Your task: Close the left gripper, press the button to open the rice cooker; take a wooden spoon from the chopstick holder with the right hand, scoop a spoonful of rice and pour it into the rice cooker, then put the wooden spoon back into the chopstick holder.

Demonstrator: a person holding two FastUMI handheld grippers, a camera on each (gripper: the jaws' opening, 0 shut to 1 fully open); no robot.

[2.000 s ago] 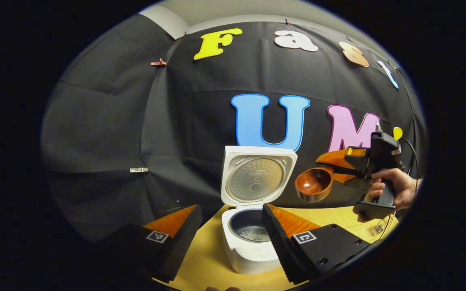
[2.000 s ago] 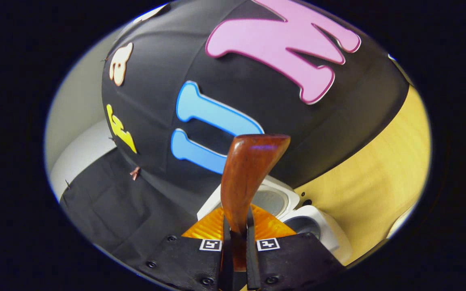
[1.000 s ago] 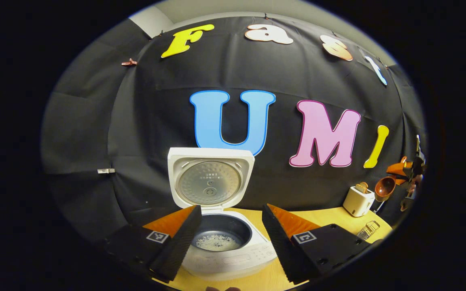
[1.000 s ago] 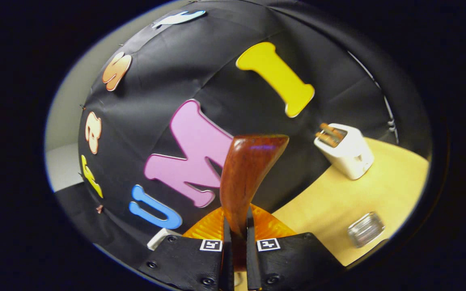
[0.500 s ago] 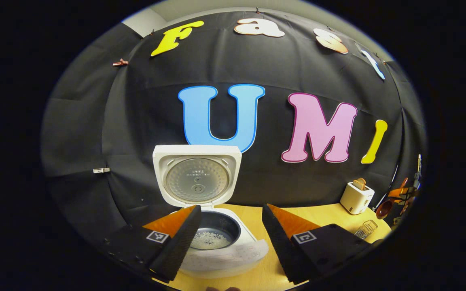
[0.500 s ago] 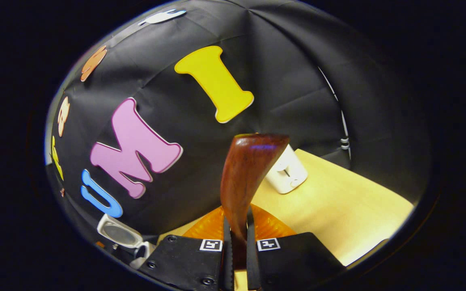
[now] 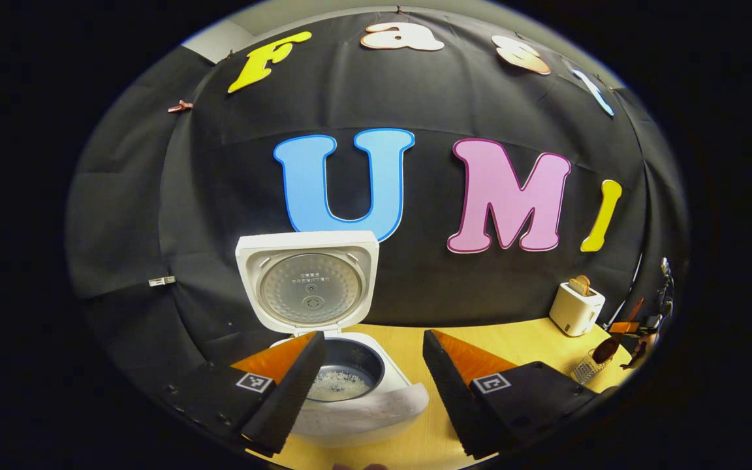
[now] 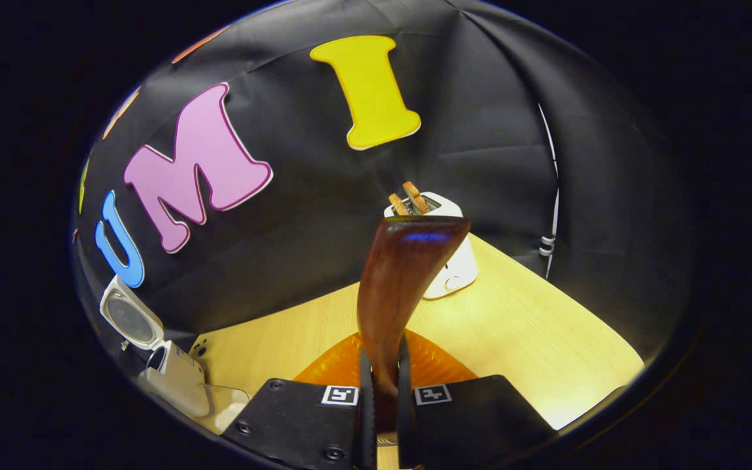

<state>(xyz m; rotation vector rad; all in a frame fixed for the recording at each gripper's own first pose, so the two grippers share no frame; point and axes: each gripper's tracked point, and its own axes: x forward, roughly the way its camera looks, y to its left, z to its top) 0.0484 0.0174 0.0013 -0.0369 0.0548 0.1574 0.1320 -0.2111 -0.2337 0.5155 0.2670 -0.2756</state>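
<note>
The wooden spoon (image 8: 397, 287) rises from the right gripper (image 8: 382, 391), its handle pinched between the 2 fingers (image 8: 364, 398), which are clamped on it at the lower end while the broad part stands at 12 o'clock in the right gripper view. In the left gripper view the same spoon (image 7: 606, 350) appears small at 4 o'clock, its bowl directly at the wire chopstick holder (image 7: 585, 371); whether it has entered the holder cannot be told at that size. Judged from its look, the spoon is stiff, light and lacquer-smooth, hence somewhat slippery; a hold on the narrow handle, as here, leaves the bowl free, and a firm squeeze should guard against its twisting between the pads. The wire holder appears light and may tip or slide if the spoon is pushed in at a slant. The rice cooker (image 7: 356, 398) stands at 6 o'clock in the left gripper view, lid (image 7: 307, 281) upright and open, white grains visible in the inner pot (image 7: 340, 378). The left gripper (image 7: 369, 385) hovers before it with its jaws apart, gripping nothing. A toaster (image 8: 448, 261) stands on the table (image 8: 546, 339) beyond the spoon, near the wall.
</note>
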